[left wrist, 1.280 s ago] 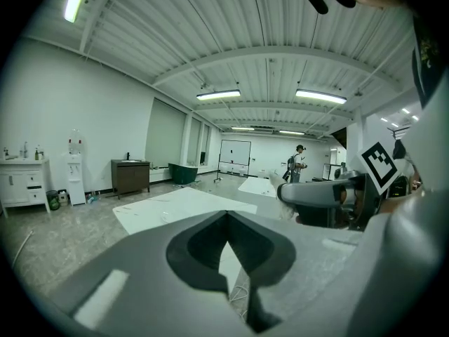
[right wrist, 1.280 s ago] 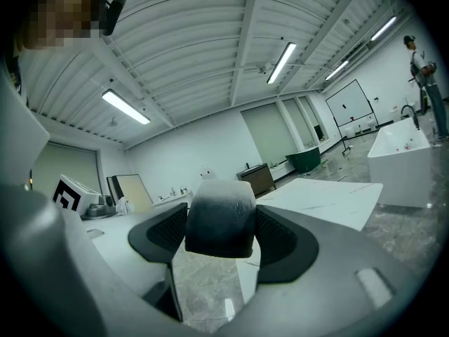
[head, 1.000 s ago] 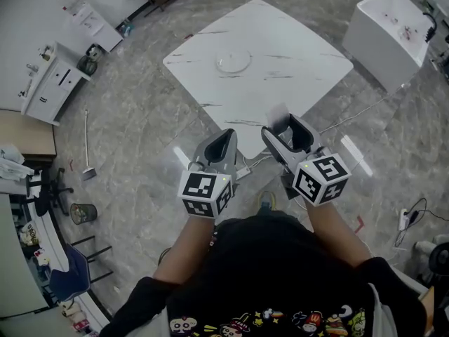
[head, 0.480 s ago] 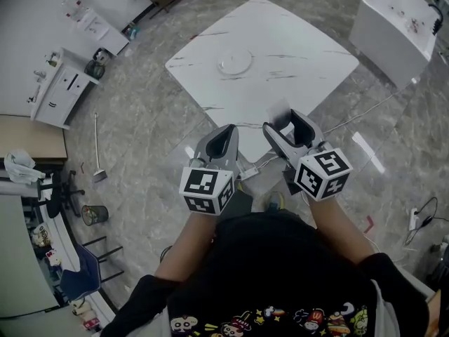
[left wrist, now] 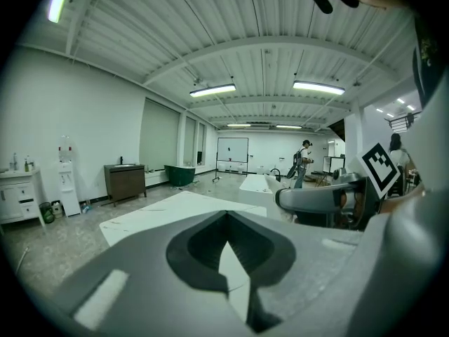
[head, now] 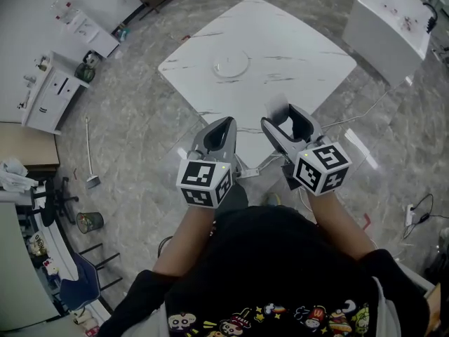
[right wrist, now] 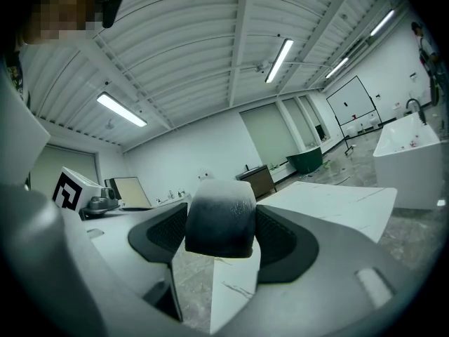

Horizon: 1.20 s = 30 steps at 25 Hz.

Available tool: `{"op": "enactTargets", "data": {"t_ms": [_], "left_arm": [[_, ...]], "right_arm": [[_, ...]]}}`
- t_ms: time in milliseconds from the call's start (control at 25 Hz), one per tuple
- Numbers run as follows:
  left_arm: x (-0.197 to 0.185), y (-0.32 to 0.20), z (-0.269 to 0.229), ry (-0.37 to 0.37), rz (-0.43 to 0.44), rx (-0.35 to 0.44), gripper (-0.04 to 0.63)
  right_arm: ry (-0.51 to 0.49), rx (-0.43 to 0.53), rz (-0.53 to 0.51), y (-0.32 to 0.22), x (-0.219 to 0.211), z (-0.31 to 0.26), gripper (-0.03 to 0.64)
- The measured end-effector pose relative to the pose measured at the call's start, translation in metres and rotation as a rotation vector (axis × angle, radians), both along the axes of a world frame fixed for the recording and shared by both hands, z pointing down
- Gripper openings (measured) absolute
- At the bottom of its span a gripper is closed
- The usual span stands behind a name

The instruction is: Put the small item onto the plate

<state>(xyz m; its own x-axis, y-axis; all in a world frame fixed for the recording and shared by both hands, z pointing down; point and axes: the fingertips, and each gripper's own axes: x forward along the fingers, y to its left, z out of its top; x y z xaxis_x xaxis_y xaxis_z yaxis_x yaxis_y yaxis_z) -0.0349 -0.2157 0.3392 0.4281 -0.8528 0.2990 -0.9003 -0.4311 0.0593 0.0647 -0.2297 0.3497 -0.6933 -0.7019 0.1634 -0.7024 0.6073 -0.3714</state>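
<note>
A clear round plate (head: pixel 231 65) lies on the far half of the white marble table (head: pixel 295 48). My right gripper (head: pixel 282 118) hangs over the table's near corner, shut on the small item (right wrist: pixel 219 220), a rounded block that is white on top and dark grey below. Only a pale edge of the small item (head: pixel 279 110) shows in the head view. My left gripper (head: pixel 223 123) is level with it on the left, shut with nothing in its jaws. Both grippers stand well short of the plate.
A white tub (head: pixel 389 20) stands on the floor at the upper right, with a cable (head: pixel 365 111) trailing towards the table. A white cabinet (head: pixel 49 93), a broom (head: pixel 89 153) and a bin (head: pixel 84 222) are at the left. A person (left wrist: pixel 303 161) stands far off.
The head view has shifted a little. Both grippers stay side by side at the table's near corner, and the right one still holds the small item.
</note>
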Motion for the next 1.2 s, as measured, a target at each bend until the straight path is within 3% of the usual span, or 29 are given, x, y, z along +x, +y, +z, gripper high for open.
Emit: {"op": "enactTargets", "data": {"t_ms": [560,840,1200], "left_arm": [[-0.073,-0.118,0.027,0.032,0.123,-0.076,0.0],[-0.113,-0.162,0.048,0.048,0.108,-0.101,0.0],[-0.12,-0.203,0.089,0.043,0.103,-0.141,0.0]], "right_arm": [[0.046,-0.056,0.11,-0.102,-0.077,0.021,0.33],[0.052,-0.093,0.129,-0.142,-0.107,0.04,0.33],[0.123,-0.136,0.131,-0.181,-0.114,0.083,0.33]]}}
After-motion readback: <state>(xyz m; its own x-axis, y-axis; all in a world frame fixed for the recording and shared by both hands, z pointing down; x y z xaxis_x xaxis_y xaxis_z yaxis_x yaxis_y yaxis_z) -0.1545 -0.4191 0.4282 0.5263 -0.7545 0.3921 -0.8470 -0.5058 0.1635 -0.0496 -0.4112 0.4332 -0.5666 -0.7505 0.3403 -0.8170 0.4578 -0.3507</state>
